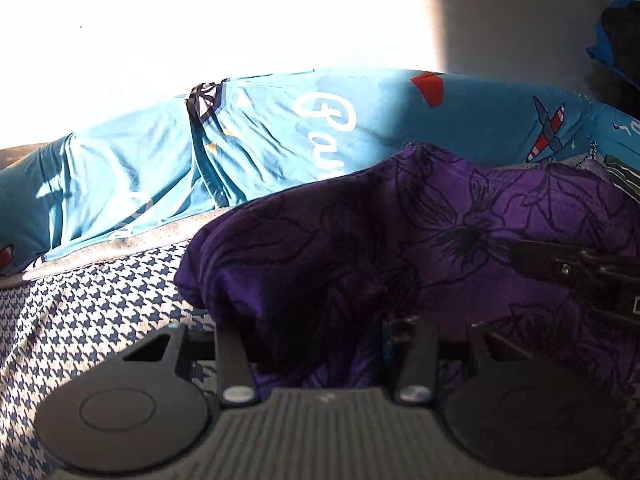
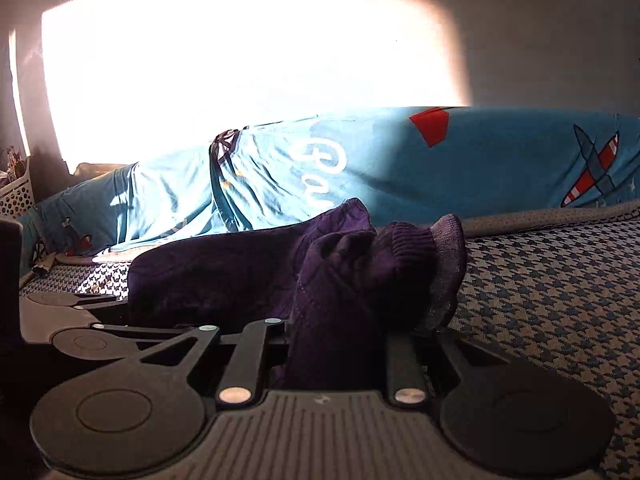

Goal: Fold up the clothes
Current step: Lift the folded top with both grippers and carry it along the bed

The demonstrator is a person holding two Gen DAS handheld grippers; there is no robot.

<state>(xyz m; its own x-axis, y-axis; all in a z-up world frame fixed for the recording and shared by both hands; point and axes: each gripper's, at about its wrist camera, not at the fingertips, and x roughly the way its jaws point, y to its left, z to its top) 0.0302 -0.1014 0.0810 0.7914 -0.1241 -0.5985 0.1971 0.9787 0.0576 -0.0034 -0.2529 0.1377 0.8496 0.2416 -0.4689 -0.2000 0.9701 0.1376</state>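
A purple garment [image 1: 460,220] printed with dark flower outlines lies bunched on the bed and is lifted at both ends. In the left wrist view my left gripper [image 1: 320,332] is shut on a thick fold of it, and the cloth hides the fingertips. The right gripper's black body [image 1: 580,276] shows at the right edge, against the same cloth. In the right wrist view my right gripper [image 2: 336,332] is shut on a gathered bunch of the purple garment [image 2: 224,272], whose ribbed edge [image 2: 412,248] stands up above the jaws. The left gripper's body [image 2: 80,320] lies low at the left.
The bed has a blue-and-white houndstooth cover [image 2: 560,300]. A teal printed sheet [image 1: 280,140] with white lettering is heaped along the far side against a sunlit wall. A white perforated basket [image 2: 16,196] stands at the far left. A dark and blue bundle [image 1: 616,40] sits at the upper right.
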